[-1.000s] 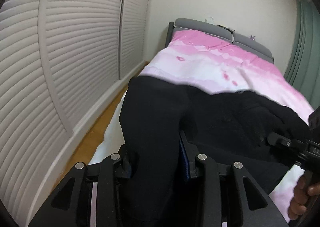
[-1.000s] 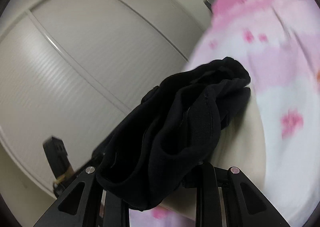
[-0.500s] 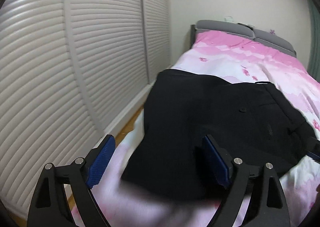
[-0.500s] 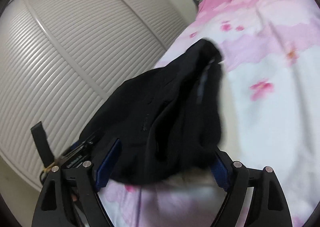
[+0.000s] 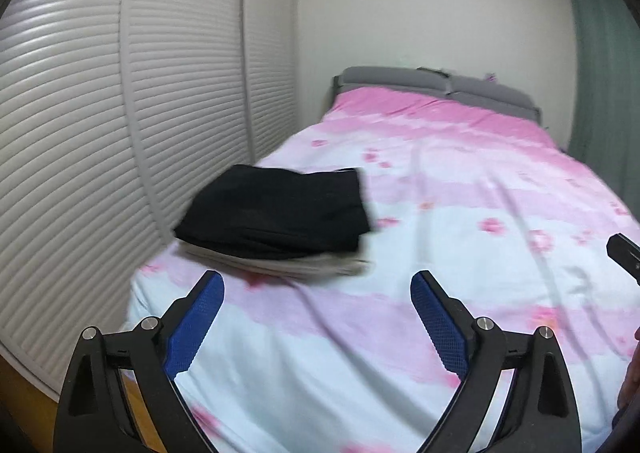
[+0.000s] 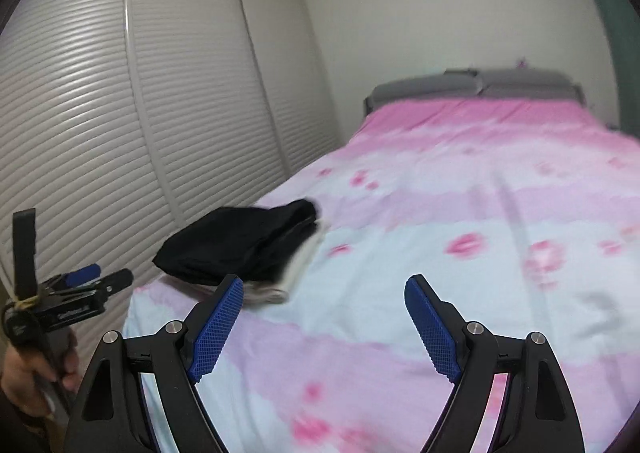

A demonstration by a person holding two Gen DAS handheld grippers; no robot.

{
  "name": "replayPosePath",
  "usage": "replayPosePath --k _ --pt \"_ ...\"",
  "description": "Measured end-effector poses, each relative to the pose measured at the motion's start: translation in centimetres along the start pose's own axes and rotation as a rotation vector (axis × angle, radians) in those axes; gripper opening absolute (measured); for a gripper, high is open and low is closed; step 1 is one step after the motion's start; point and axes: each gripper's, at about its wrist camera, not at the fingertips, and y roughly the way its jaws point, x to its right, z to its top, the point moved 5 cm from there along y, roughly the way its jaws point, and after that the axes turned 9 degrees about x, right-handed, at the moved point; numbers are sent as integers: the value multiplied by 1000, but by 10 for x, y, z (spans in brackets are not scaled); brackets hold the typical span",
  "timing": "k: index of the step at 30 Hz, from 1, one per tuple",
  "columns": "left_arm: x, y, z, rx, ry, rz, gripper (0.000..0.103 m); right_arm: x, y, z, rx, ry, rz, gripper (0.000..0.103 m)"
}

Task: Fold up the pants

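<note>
The black pants (image 5: 276, 209) lie folded in a compact stack on top of a folded pale garment (image 5: 288, 267), near the left edge of the bed. They also show in the right wrist view (image 6: 240, 249). My left gripper (image 5: 318, 317) is open and empty, held back from the stack above the pink bedspread. My right gripper (image 6: 324, 321) is open and empty too, to the right of the stack. The left gripper also appears at the left edge of the right wrist view (image 6: 86, 287), held in a hand.
The bed has a pink and white bedspread (image 5: 460, 213) and a grey headboard (image 5: 432, 79). White louvred wardrobe doors (image 5: 80, 133) run close along the bed's left side. A green curtain (image 5: 604, 73) hangs at the far right. Wooden floor (image 5: 24, 405) shows bottom left.
Both grippers let go of the black pants, opened and pulled back from the bed's left edge. The pants now rest folded on the pale garment.
</note>
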Motion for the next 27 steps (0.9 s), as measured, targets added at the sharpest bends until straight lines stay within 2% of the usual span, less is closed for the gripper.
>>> replayPosePath --k 4,8,14,17,19,23,27 --pt "57 -50 -6 14 -39 -58 96 36 -90 23 44 -37 -88 84" --pt "110 -97 -11 25 -54 -96 96 72 -171 24 65 -79 -183 87" --pt "193 -171 -24 85 29 -161 98 114 -270 14 57 -106 -310 87" --pt "231 -197 -31 73 63 -232 98 127 -305 10 59 -89 -348 90" --pt "252 -208 -35 70 86 -255 98 138 -331 8 67 -89 -384 91" --pt "272 -227 -43 69 106 -271 98 152 -376 6 68 -73 -431 91" --pt "274 -236 -43 81 106 -256 98 160 -405 5 85 -75 -484 91"
